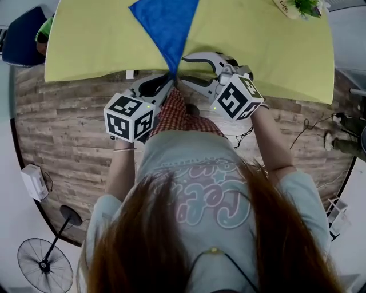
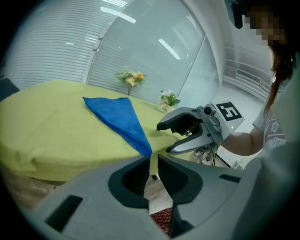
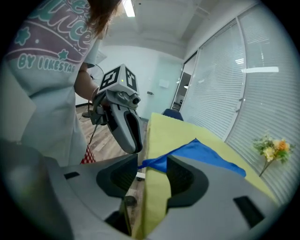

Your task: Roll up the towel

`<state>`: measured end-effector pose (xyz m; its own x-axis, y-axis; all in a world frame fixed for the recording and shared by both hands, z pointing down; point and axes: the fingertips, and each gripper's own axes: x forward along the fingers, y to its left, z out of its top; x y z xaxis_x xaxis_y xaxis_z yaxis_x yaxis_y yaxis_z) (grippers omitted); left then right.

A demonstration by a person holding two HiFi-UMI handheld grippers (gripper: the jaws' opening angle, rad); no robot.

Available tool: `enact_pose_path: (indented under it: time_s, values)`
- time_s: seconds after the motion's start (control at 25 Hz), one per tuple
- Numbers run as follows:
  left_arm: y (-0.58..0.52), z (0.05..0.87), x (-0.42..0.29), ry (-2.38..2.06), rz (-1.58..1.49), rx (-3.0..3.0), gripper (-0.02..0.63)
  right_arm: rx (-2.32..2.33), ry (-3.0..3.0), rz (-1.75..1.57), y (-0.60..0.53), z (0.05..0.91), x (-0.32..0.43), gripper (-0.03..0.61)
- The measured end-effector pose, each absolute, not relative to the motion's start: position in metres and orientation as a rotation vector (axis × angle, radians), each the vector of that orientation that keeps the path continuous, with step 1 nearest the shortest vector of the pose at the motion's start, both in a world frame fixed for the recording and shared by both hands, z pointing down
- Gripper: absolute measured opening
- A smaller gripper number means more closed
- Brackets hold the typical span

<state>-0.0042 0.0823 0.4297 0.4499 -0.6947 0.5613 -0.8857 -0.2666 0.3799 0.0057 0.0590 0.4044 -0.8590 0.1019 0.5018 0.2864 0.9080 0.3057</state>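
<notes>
A blue towel (image 1: pixel 166 26) lies on the yellow-green tablecloth (image 1: pixel 91 40), one corner reaching the table's near edge. My left gripper (image 1: pixel 169 80) is shut on that corner, and a thin strip of the blue towel (image 2: pixel 123 118) runs down between its jaws. My right gripper (image 1: pixel 184 70) stands open just to the right of the same corner. In the right gripper view the towel (image 3: pixel 206 152) and the table's edge show in the gap of the right gripper (image 3: pixel 152 176), whose pads are apart from both. The left gripper (image 3: pixel 135 147) points at the corner there.
Small flower vases (image 2: pixel 130 78) (image 2: pixel 168 98) stand at the table's far side, and a plant (image 1: pixel 306 7) at its far right. A blue chair (image 1: pixel 23 34) is at the left. On the wooden floor stand a fan (image 1: pixel 43 266) and cables (image 1: pixel 311 123).
</notes>
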Motion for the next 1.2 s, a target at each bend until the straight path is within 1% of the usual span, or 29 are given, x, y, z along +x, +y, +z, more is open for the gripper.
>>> enact_pose_path:
  time_s: [0.08,0.28,0.52,0.6,0.68,0.84,1.0,1.08,1.2]
  values:
    - [0.092,0.431,-0.007,-1.335,0.400,2.033,0.034,-0.313,-2.551,-0.524,0.068,0.413,0.002,0.203]
    - [0.094,0.419,-0.030,-1.399,0.584,2.131,0.034,-0.328,-2.440,-0.570,0.077,0.435,-0.017,0.212]
    - [0.042,0.384,-0.044,-1.407,0.723,2.447,0.034,-0.354,-2.403,-0.562,0.091,0.441,-0.032,0.212]
    - [0.019,0.393,-0.041,-1.349,0.789,2.493,0.034,-0.330,-2.395,-0.546,0.092,0.444,-0.034,0.212]
    - [0.005,0.411,-0.040,-1.274,0.927,2.520,0.034,-0.288,-2.398,-0.512,0.090,0.447,-0.036,0.212]
    - [0.000,0.438,-0.041,-1.101,1.167,2.557,0.034,-0.256,-2.425,-0.459,0.093,0.445,-0.037,0.212]
    - [0.003,0.441,-0.040,-1.039,1.140,2.602,0.034,-0.196,-2.541,-0.421,0.092,0.418,-0.028,0.207]
    - [0.005,0.440,-0.041,-1.032,1.137,2.618,0.034,-0.132,-2.518,-0.521,0.082,0.410,-0.023,0.198]
    - [0.007,0.438,-0.039,-1.023,1.151,2.635,0.032,-0.092,-2.326,-0.779,0.067,0.428,-0.014,0.198]
